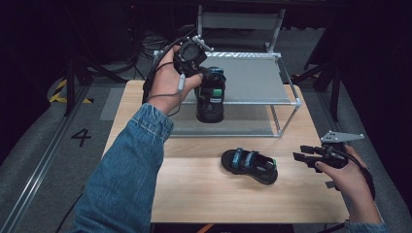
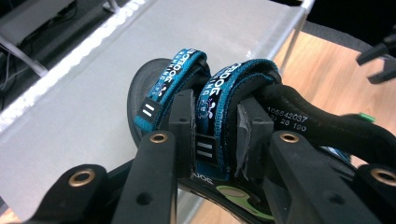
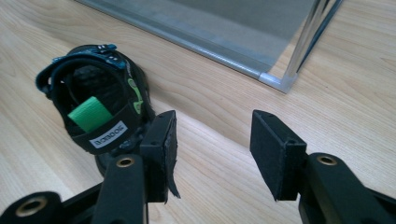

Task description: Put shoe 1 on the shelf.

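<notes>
A black sandal (image 1: 211, 99) with blue straps hangs upright at the front left of the metal rack (image 1: 291, 99), its lower end near the rack's bottom shelf. My left gripper (image 1: 206, 73) comes down on it from above. In the left gripper view the left gripper (image 2: 215, 126) is shut on the sandal's blue strap (image 2: 212, 100), with the grey top shelf (image 2: 84, 93) behind. The matching second sandal (image 1: 249, 165) lies on the wooden table (image 1: 194, 189). My right gripper (image 1: 303, 156) hovers open just right of that sandal. In the right gripper view, the right gripper (image 3: 212, 140) has nothing between its pads, and the second sandal (image 3: 93, 116) lies to their left.
The rack has two grey fabric shelves, and its front corner post (image 3: 299, 51) stands ahead of the right gripper. Bare tabletop lies in front of the rack and around the second sandal. Beyond the table are a dark floor and a metal frame (image 1: 238, 22).
</notes>
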A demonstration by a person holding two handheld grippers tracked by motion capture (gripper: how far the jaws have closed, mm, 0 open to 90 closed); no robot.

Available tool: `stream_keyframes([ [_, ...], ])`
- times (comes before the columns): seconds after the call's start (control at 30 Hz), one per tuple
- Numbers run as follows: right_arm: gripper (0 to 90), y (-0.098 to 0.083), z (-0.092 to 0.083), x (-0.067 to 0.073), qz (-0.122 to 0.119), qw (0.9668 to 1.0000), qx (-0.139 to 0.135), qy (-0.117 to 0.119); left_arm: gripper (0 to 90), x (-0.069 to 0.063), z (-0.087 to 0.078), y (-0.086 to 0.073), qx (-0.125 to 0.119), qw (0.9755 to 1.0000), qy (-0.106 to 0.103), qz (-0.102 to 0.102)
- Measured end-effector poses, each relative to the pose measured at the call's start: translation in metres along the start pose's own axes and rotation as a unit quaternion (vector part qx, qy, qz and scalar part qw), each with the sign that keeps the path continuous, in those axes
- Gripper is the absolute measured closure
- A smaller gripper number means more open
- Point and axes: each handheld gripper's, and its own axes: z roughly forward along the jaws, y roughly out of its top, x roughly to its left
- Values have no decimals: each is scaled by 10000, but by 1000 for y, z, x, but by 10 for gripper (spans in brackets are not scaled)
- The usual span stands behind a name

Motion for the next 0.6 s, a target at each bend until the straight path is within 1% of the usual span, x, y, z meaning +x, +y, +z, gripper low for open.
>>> stream_keyframes([
  [0.17, 522, -1, -5, 4, -38, 10000, -32, 3, 722, 13, 10, 6, -91, 9999, -9, -68],
  [0.2, 522, -1, -5, 4, -38, 10000, -32, 3, 722, 13, 10, 6, -91, 9999, -9, -68],
  [0.27, 522, -3, -9, 4, 4, 10000, -53, -33, 721, 20, 18, 9, -129, 9999, -11, -103],
  [0.33, 522, -4, -10, 4, 0, 10000, -62, -53, 720, 21, 20, 10, -131, 9999, -13, -105],
  [0.37, 522, -5, -12, 4, 20, 10000, -66, -65, 720, 26, 27, 12, -176, 9997, -41, -152],
  [0.4, 522, -5, -12, 4, 20, 10000, -66, -65, 720, 26, 27, 12, -176, 9997, -41, -152],
  [0.43, 522, -6, -13, 3, 16, 9999, -78, -83, 720, 29, 32, 14, -186, 9997, -69, -163],
  [0.47, 522, -6, -13, 3, 16, 9999, -78, -83, 720, 29, 32, 14, -186, 9997, -69, -163],
  [0.6, 522, -6, -13, 4, 25, 9999, -77, -68, 719, 35, 47, 17, -207, 9997, -29, -146],
])
